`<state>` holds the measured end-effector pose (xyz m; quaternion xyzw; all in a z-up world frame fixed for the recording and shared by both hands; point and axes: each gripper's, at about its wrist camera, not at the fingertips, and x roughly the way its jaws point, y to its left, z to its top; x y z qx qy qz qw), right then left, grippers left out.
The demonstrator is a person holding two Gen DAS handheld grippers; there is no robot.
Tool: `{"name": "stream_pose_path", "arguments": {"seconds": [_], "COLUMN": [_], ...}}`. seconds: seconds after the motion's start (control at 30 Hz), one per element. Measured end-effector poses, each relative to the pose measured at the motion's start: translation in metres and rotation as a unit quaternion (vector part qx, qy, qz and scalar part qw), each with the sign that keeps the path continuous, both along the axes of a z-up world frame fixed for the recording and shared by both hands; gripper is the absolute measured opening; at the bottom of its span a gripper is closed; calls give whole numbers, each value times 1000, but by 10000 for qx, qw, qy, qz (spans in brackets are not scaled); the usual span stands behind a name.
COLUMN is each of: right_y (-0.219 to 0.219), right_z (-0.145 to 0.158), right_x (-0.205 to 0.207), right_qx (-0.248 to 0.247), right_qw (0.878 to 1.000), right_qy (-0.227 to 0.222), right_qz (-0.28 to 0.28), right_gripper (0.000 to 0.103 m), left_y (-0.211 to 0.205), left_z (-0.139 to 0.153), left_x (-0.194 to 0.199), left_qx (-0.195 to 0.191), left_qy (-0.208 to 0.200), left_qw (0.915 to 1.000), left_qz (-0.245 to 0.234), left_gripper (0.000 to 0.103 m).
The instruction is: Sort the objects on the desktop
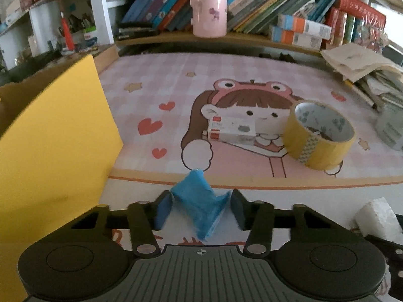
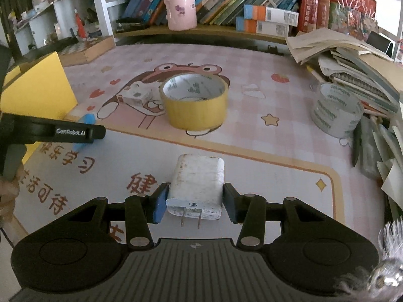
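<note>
While we count what lies on the desk, we find two tape rolls, one small box, one blue packet and one white charger. Our left gripper (image 1: 199, 209) is clenched on the blue packet (image 1: 199, 206), a crumpled, glossy wrapper pinched between the blue pads near the desk's front edge. Our right gripper (image 2: 194, 201) grips the charger (image 2: 196, 183), a white, scuffed, rounded block whose two metal prongs point back toward the camera; it sits near the front edge, right of the packet.

A pink checked mat (image 2: 277, 130) with a cartoon girl covers the desk. The yellow tape (image 2: 195, 100) stands on its flat side at the mat's middle, a wide ring with a printed white core. The small box (image 1: 230, 132), white card with red ends, lies just left of it, apart from it in the left view. The clear tape (image 2: 336, 113) stands toward the right edge, close beside a slumped stack of papers (image 2: 352, 63).

A yellow carton (image 1: 50, 138), smooth and flat-sided, stands at the left edge, just beside our left gripper. Open mat lies between the carton and the box, and along the front between the two grippers. One pink cup (image 1: 208, 6), cylindrical with small prints, stands on the shelf along the back edge, in front of a row of leaning books (image 1: 264, 7).
</note>
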<state>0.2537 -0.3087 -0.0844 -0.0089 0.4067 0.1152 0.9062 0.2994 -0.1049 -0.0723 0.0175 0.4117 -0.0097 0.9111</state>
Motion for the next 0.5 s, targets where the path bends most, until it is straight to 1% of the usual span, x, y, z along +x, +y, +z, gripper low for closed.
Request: {"name": "stream_pose_path", "arguments": {"seconds": [0.07, 0.13, 0.2, 0.3, 0.5], "right_y": [0, 0, 1, 1, 4], "right_z": [-1, -1, -1, -4, -5], "right_x": [-1, -1, 0, 1, 7], "right_qx": [-23, -48, -83, -101, -153], "right_qw": [10000, 10000, 10000, 9999, 9999], "right_qy": [-6, -11, -6, 51, 40], "right_qz": [-1, 13, 28, 39, 35], "right_gripper": [43, 43, 43, 43, 44], "left_y": [0, 1, 5, 11, 15], "left_z": [-1, -1, 0, 7, 29], "left_x": [0, 0, 0, -5, -27], "left_qx": [-15, -24, -125, -288, -571], "left_qy": [-23, -46, -29, -84, -297], "left_qw": [10000, 10000, 9999, 9995, 9979], "left_qz": [-23, -32, 19, 88, -27], "left_gripper": [45, 40, 37, 36, 35]}}
